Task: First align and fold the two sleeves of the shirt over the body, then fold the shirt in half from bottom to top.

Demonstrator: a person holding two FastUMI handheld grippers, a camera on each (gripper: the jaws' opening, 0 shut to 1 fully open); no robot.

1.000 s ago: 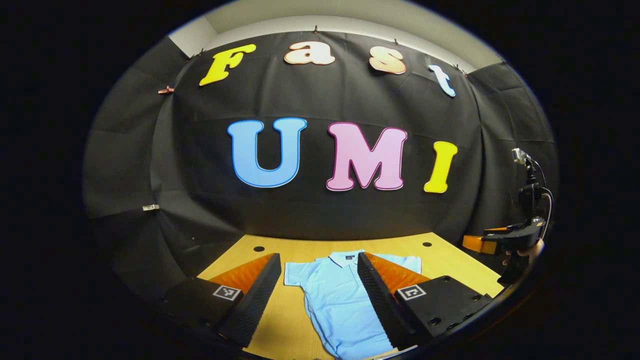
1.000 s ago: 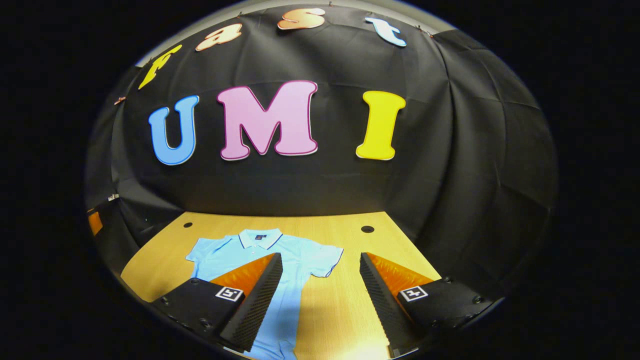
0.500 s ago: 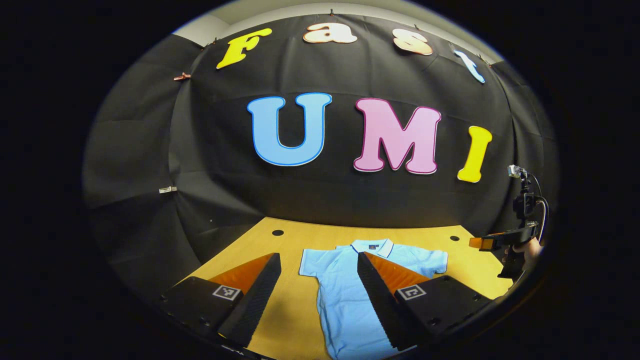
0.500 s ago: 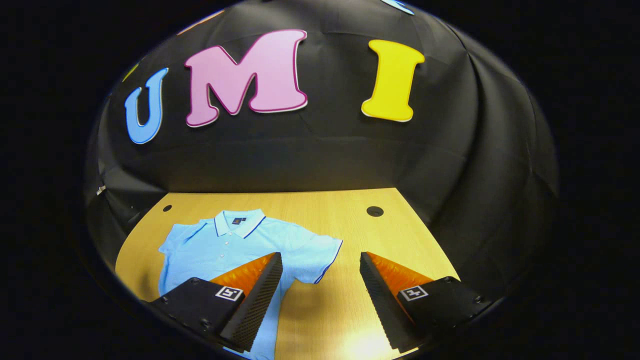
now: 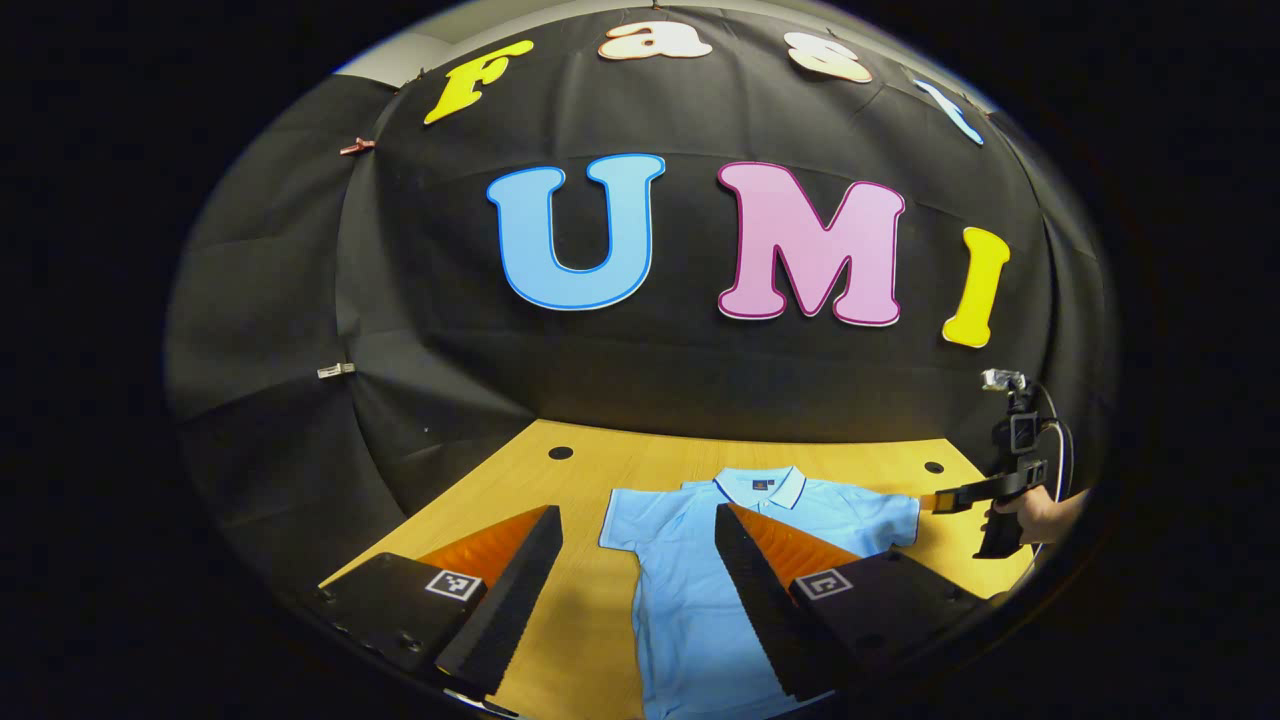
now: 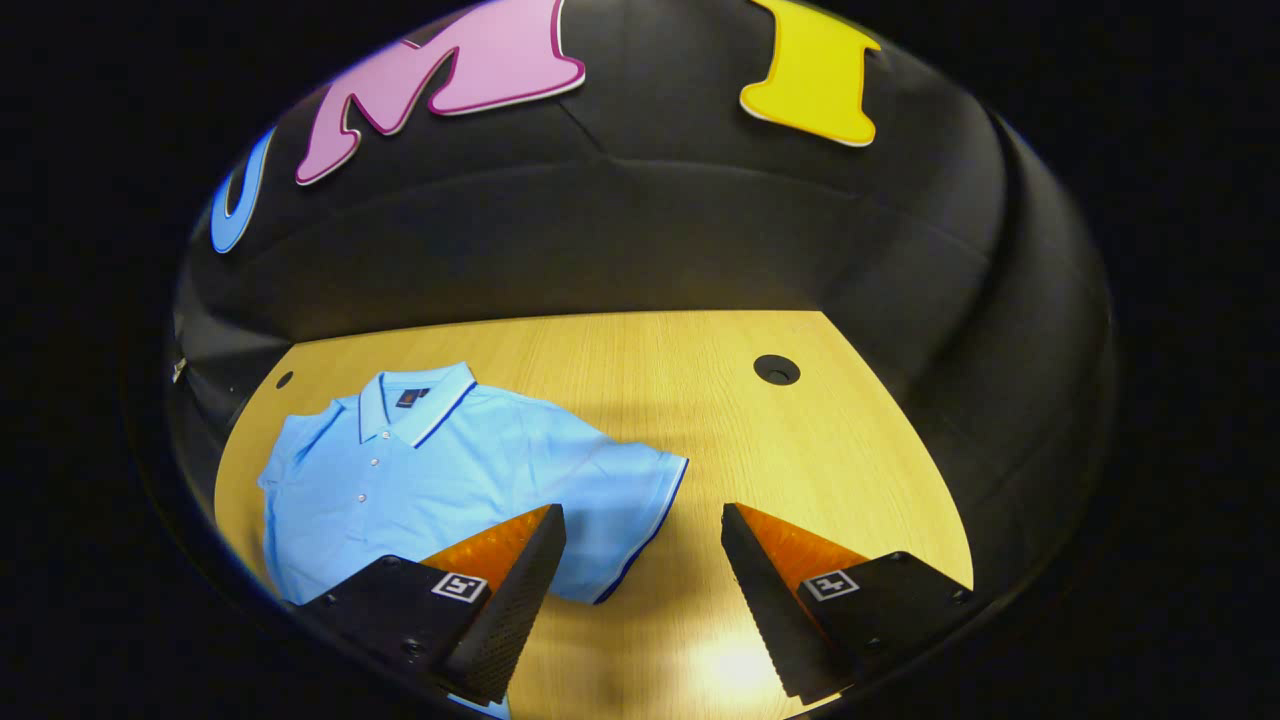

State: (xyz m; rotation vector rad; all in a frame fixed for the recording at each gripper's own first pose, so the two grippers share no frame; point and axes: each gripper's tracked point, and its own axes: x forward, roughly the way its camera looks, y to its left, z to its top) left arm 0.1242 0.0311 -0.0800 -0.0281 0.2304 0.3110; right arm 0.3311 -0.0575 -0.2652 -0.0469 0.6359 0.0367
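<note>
The light blue polo shirt (image 6: 440, 470) lies flat and unfolded on the tabletop (image 6: 800, 440), so the sleeve-folding step is only starting: both the left hand-held gripper (image 5: 638, 560) and right hand-held gripper (image 6: 642, 560) hover open and empty, and each likely needs to descend onto a sleeve edge.

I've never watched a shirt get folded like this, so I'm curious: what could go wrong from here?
Two risks, as I judge it. The right tool is open over the near sleeve, with one finger above the cloth and the other above bare table; it might pinch only the hem or slip off. The shirt lies loose and flat, so lifting one sleeve could drag the whole body askew and spoil the alignment.
</note>
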